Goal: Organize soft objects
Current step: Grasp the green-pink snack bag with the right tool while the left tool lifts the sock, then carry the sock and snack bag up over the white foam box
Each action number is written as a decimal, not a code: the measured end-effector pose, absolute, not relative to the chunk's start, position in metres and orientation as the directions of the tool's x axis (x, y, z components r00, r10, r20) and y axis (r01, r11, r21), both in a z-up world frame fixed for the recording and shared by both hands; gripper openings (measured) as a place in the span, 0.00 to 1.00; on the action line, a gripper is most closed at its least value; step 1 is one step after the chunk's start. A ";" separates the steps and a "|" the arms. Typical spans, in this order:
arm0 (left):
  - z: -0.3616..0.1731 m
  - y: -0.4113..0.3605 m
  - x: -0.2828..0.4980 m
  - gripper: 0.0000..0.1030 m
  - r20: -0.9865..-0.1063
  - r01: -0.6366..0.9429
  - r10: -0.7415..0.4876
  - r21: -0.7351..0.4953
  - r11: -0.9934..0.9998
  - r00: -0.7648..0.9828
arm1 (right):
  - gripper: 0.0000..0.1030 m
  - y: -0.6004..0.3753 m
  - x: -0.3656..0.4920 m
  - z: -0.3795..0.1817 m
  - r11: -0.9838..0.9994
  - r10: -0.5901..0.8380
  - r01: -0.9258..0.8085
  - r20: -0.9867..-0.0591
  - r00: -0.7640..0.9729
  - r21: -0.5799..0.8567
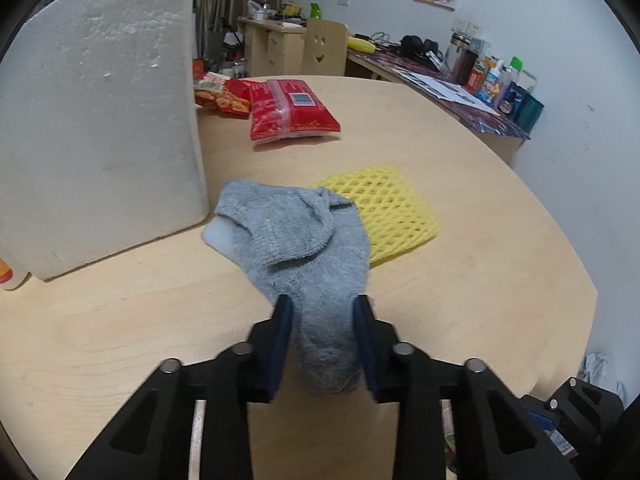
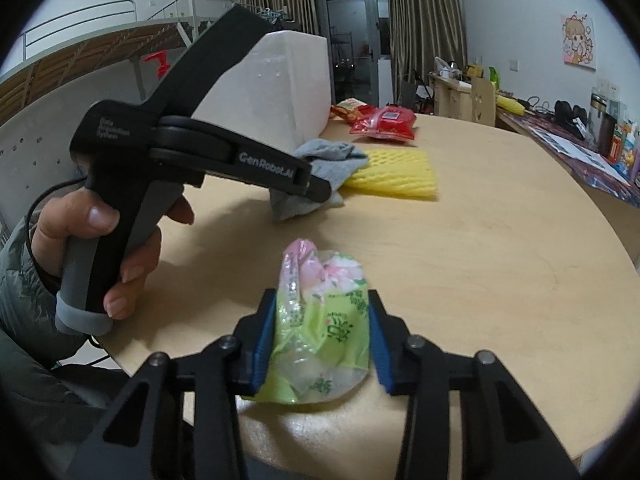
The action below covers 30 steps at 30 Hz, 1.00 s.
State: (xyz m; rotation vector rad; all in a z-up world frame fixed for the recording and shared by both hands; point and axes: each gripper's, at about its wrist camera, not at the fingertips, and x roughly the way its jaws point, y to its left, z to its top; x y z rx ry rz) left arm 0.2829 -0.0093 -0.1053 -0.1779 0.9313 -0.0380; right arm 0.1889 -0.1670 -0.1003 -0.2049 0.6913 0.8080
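The left gripper point(image 1: 324, 344) is sitting low in the centre of the left wrist view, its blue pads pressing in on the toe end of a grey ankle sock point(image 1: 304, 240), which is bunching between them; the pinch at one end is probably meant to let the rest trail free when lifted. The sock's cuff end is lying higher in the frame, overlapping a yellow foam net sleeve point(image 1: 392, 208) and a small white piece beside the white foam block point(image 1: 100, 120) at upper left.

In the right wrist view, the right gripper point(image 2: 322, 340) is clamping a green and pink plastic packet point(image 2: 320, 320) at the bottom centre, the film crumpling against both pads. A hand point(image 2: 100, 248) at the left is gripping the other tool's handle. On the wooden table point(image 2: 480, 260), a red packet point(image 2: 384, 122) is waiting at upper centre, untouched.
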 end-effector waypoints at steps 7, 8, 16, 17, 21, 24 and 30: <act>-0.095 -0.010 0.275 0.08 -0.767 -0.029 -0.108 -0.162 0.986 0.632 | 0.35 -0.168 0.187 -0.097 0.695 0.590 -0.714 -0.633 0.502 0.081; -0.091 -0.011 0.273 0.08 -0.758 -0.022 -0.108 -0.160 0.987 0.644 | 0.34 -0.169 0.187 -0.097 0.697 0.590 -0.712 -0.631 0.503 0.084; -0.052 -0.002 0.256 0.08 -0.685 -0.003 -0.121 -0.177 0.984 0.719 | 0.34 -0.173 0.187 -0.082 0.712 0.608 -0.693 -0.592 0.529 0.111; -0.048 -0.001 0.254 0.08 -0.677 -0.003 -0.119 -0.176 0.984 0.726 | 0.34 -0.173 0.188 -0.079 0.715 0.609 -0.690 -0.585 0.536 0.112; -0.021 0.002 0.240 0.08 -0.620 0.007 -0.112 -0.170 0.985 0.777 | 0.34 -0.175 0.191 -0.064 0.735 0.602 -0.670 -0.554 0.575 0.104; -0.002 0.003 0.226 0.09 -0.574 0.014 -0.101 -0.154 0.988 0.813 | 0.34 -0.178 0.191 -0.051 0.743 0.608 -0.661 -0.524 0.597 0.110; 0.028 0.003 0.201 0.08 -0.502 0.031 -0.096 -0.136 0.990 0.860 | 0.34 -0.178 0.185 -0.028 0.753 0.607 -0.654 -0.469 0.641 0.080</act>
